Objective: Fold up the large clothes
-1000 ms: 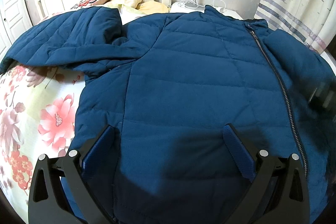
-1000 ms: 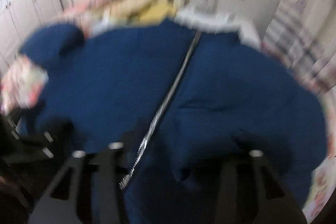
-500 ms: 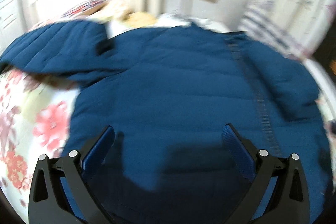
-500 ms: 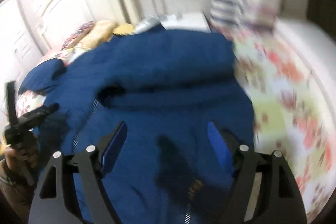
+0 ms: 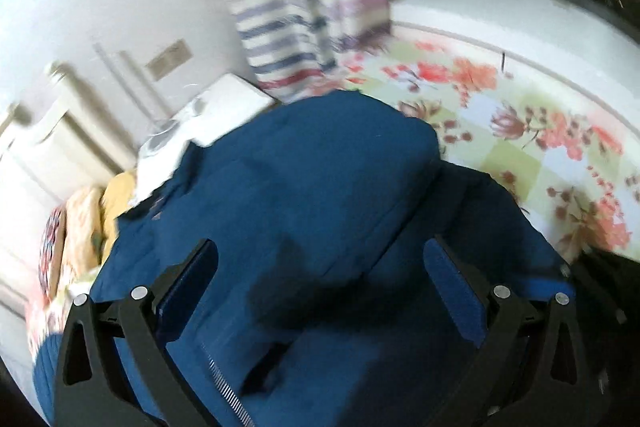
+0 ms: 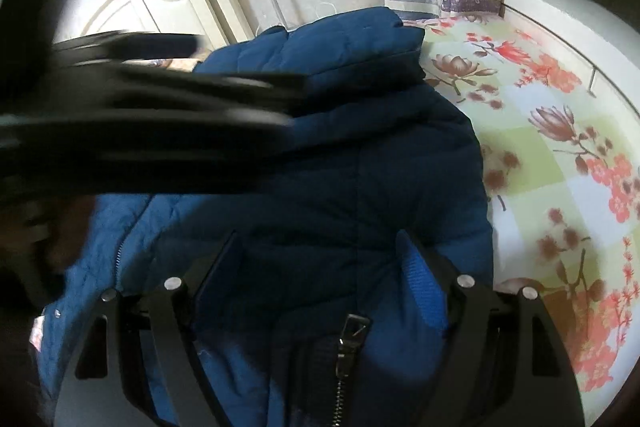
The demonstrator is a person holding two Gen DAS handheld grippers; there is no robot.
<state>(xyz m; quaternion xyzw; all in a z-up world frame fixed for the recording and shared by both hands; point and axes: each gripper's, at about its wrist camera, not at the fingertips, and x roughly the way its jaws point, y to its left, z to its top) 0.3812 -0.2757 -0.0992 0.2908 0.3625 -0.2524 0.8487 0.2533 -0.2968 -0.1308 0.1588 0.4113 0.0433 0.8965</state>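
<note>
A dark blue quilted jacket (image 5: 320, 195) lies on the bed (image 5: 520, 131), over its floral sheet, with one sleeve folded across the body. The left hand-held gripper (image 5: 320, 275) hovers above it, jaws spread wide and released. The right hand-held gripper (image 6: 320, 267) is also spread, empty, over the jacket's zipper pull (image 6: 352, 337) near the hem. No readable writing or labels show anywhere.

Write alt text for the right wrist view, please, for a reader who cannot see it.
A dark blue padded jacket lies on a floral bedsheet, the right tongs open just above its zipper. The blurred left tongs cross the upper left.
</note>
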